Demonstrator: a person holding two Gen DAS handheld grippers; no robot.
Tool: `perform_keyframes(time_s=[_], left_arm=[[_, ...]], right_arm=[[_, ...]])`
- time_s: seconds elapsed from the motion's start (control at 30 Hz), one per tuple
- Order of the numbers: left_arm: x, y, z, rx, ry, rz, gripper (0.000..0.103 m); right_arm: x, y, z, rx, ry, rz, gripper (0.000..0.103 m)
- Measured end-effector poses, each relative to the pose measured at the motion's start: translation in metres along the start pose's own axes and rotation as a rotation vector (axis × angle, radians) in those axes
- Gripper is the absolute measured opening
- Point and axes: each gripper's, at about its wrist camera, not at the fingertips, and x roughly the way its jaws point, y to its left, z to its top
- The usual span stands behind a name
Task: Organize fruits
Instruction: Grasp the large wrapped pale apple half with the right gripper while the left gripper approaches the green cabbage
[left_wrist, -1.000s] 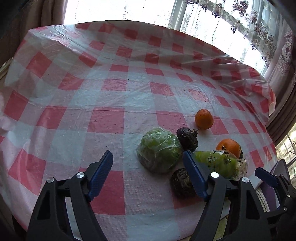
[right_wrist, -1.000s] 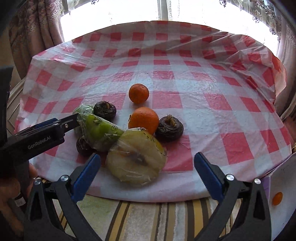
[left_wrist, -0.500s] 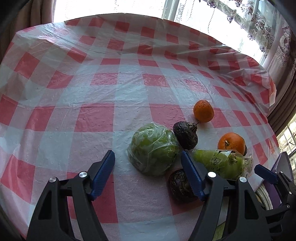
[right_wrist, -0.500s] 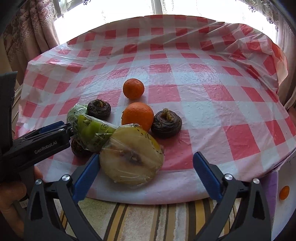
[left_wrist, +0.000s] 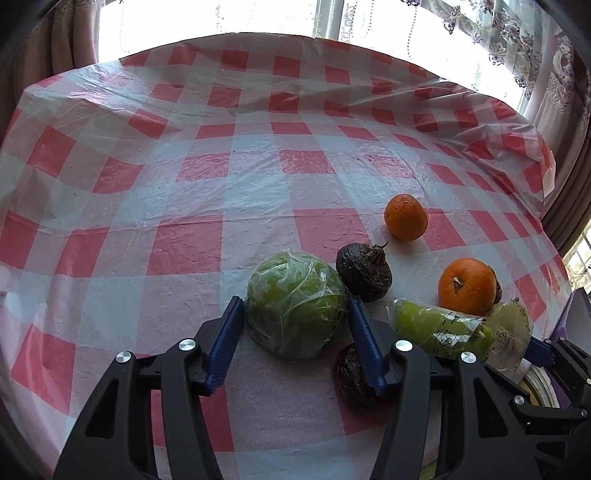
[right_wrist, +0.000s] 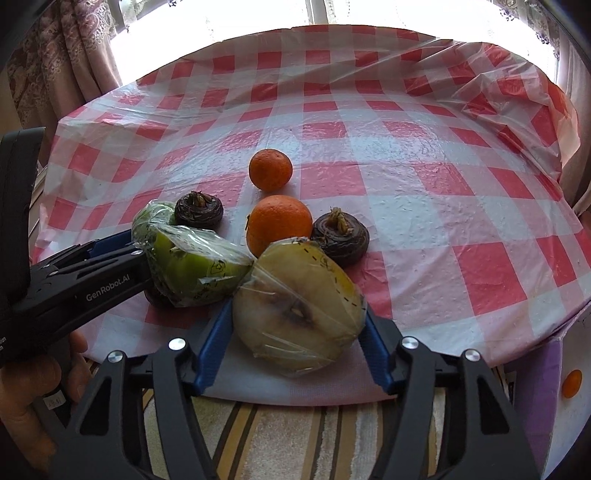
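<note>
Having just been narrowed, both sets of jaws are seen pinching film-wrapped fruit on the checked bench: the left gripper (left_wrist: 295, 328) on the round green half (left_wrist: 297, 304), the right gripper (right_wrist: 295, 328) on the pale cut half (right_wrist: 299, 314), so lifting appears due.

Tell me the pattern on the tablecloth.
The tablecloth is red-and-white checked, under a clear plastic film. The right wrist view shows it best.
</note>
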Motion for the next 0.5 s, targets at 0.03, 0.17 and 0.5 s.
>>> perform_keyframes(time_s=[0.03, 0.17, 0.5], left_arm=[[-0.001, 0.001, 0.000, -0.009, -0.004, 0.003, 0.056], [-0.006, 0.009, -0.001, -0.042, -0.026, 0.011, 0.056], [-0.012, 0.011, -0.002, -0.056, -0.050, 0.018, 0.056]], right_arm=[[0.000, 0.000, 0.000, 0.002, -0.001, 0.002, 0.064], [-0.001, 0.000, -0.001, 0.003, -0.002, 0.000, 0.064], [-0.005, 0.004, -0.002, -0.020, -0.015, -0.097, 0.076]])
